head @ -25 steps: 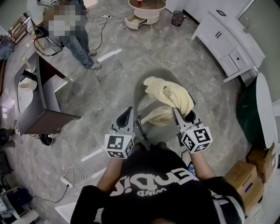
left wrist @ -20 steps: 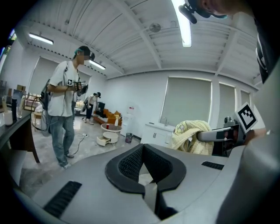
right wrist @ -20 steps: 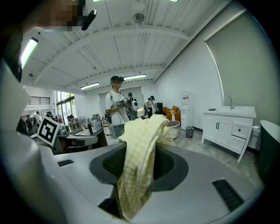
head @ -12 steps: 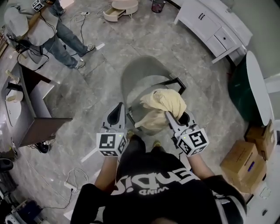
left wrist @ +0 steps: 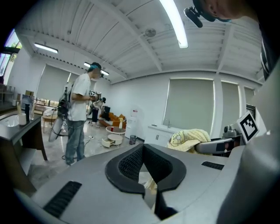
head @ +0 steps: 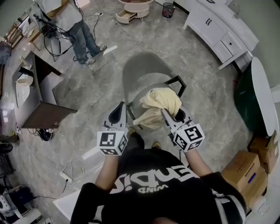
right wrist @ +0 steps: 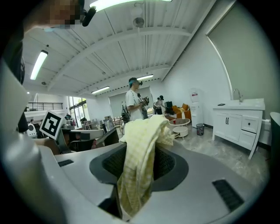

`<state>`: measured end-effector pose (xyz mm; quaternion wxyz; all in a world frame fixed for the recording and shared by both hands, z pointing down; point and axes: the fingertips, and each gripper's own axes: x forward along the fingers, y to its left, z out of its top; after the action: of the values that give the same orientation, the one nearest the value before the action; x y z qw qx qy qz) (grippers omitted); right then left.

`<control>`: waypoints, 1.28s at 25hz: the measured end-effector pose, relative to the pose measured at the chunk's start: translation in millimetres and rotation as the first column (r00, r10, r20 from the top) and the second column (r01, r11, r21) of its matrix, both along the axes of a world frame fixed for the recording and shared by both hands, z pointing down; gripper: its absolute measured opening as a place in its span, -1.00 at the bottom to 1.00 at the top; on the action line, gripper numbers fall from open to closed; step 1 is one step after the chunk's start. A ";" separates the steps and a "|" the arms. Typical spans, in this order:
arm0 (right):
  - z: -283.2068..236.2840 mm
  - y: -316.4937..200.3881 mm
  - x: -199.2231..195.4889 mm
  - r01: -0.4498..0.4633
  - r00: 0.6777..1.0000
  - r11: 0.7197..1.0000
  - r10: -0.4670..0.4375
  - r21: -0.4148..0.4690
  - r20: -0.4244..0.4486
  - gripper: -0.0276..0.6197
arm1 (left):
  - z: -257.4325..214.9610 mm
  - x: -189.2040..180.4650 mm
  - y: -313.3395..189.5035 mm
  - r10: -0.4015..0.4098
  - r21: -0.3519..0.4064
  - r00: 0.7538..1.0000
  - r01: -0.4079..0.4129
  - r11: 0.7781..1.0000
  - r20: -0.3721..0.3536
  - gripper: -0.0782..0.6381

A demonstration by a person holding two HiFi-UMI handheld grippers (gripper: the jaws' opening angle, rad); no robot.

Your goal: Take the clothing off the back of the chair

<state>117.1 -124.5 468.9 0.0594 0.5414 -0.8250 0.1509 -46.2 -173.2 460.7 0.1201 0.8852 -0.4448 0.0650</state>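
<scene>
A pale yellow checked garment (head: pixel 161 99) hangs bunched over the near side of the grey chair (head: pixel 141 70). My right gripper (head: pixel 167 116) is shut on it. In the right gripper view the cloth (right wrist: pixel 135 175) drapes down between the jaws of that gripper (right wrist: pixel 144 146). My left gripper (head: pixel 118 113) is held left of the chair, shut, with nothing in it. In the left gripper view its jaws (left wrist: pixel 142 148) meet at the tips, and the garment (left wrist: pixel 189 139) and the right gripper (left wrist: pixel 218 144) show at the right.
A person (head: pixel 72 22) stands at the far left beside a desk (head: pixel 39 109). White cabinets (head: pixel 218 30) line the far right. There are a round low table (head: pixel 133 6), a bin (head: pixel 168 9), cardboard boxes (head: pixel 245 170) and floor cables (head: pixel 72 168).
The garment, earlier stretched out over the chair, is now gathered in a bunch at my right gripper and nearer to me. Both grippers have shifted across the floor; the left stays free of the cloth.
</scene>
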 end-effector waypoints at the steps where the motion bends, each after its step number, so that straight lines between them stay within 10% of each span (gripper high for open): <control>1: 1.9 7.5 2.4 0.009 1.000 1.000 -0.009 -0.003 -0.003 -0.45 | -0.6 1.6 10.2 -0.013 0.000 1.000 0.013 1.000 0.001 -0.74; 14: 18.8 93.1 16.9 0.083 0.997 0.996 -0.083 -0.031 0.006 -0.45 | -0.4 13.8 129.8 -0.104 -0.026 0.993 0.105 0.994 0.057 -0.74; 32: 14.0 131.7 -3.3 -0.009 1.000 1.000 0.009 -0.003 -0.012 -0.45 | -5.7 -14.3 157.4 -0.057 0.002 0.998 0.057 0.998 0.038 -0.74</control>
<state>113.8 7.2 483.0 0.0644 0.5457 -0.8221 0.1490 -60.5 -15.8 455.0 0.1129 0.8709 -0.4720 0.0781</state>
